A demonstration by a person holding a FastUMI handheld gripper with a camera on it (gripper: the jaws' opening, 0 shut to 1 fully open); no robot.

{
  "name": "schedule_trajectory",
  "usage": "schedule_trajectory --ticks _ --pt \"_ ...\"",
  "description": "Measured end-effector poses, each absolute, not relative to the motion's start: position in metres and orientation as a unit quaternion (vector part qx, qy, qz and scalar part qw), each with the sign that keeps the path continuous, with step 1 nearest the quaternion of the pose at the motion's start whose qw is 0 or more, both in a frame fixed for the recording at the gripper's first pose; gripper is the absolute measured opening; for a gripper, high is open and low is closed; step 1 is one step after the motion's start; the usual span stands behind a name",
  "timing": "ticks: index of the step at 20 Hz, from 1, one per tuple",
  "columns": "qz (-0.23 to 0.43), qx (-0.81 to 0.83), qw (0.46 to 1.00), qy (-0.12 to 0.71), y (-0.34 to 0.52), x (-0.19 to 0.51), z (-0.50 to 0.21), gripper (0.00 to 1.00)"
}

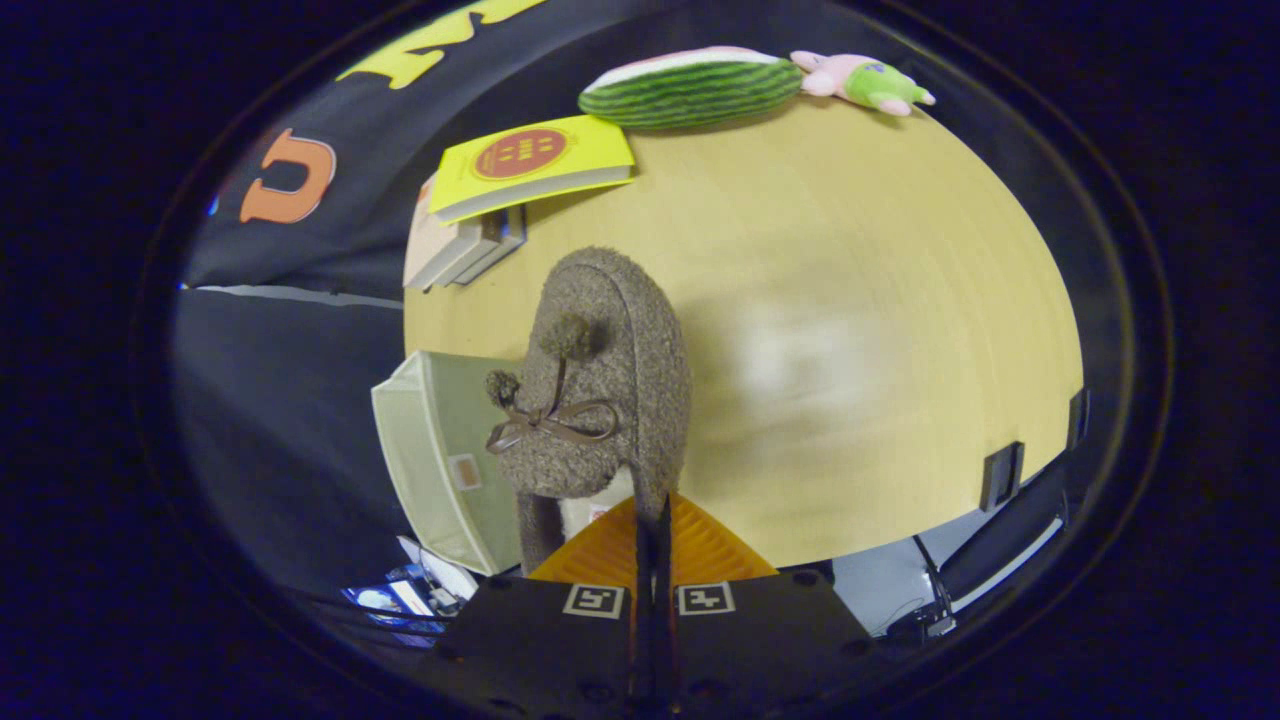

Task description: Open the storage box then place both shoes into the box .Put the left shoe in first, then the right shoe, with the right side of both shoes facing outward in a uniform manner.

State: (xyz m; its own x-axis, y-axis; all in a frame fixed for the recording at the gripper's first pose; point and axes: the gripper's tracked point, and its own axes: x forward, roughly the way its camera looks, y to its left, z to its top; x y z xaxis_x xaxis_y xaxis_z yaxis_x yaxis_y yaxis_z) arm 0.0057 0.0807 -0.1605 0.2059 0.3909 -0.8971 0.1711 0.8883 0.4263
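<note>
Now carrying a shoe (610, 390) — my gripper (652, 525) clamped on its heel edge, toe at 12 o'clock. Storage box (440, 450) sits at 9 o'clock, touching the shoe's side. Next — probably swing over the box and lower in.

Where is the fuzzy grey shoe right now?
In the gripper view, the grey shoe is pinched at its edge by the closed gripper, held above the wooden table, with the pale green storage box beside it.

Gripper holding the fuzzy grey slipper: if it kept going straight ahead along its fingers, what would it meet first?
The gripper is shut on the fuzzy grey-brown slipper. Beyond the slipper, the line probably crosses bare wooden tabletop toward the striped green watermelon plush; depth is unclear.
</note>
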Motion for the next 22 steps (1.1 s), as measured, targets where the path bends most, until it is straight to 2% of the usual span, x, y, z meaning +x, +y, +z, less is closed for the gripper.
schedule_trajectory --ticks 6,12,22 --pt "0.107 0.233 0.749 0.611 0.208 -0.008 -0.103 0.06" --pt "0.115 0.202 0.736 0.636 0.297 -0.023 -0.114 0.06" --pt "0.061 0.167 0.725 0.665 0.316 -0.016 -0.172 0.06"
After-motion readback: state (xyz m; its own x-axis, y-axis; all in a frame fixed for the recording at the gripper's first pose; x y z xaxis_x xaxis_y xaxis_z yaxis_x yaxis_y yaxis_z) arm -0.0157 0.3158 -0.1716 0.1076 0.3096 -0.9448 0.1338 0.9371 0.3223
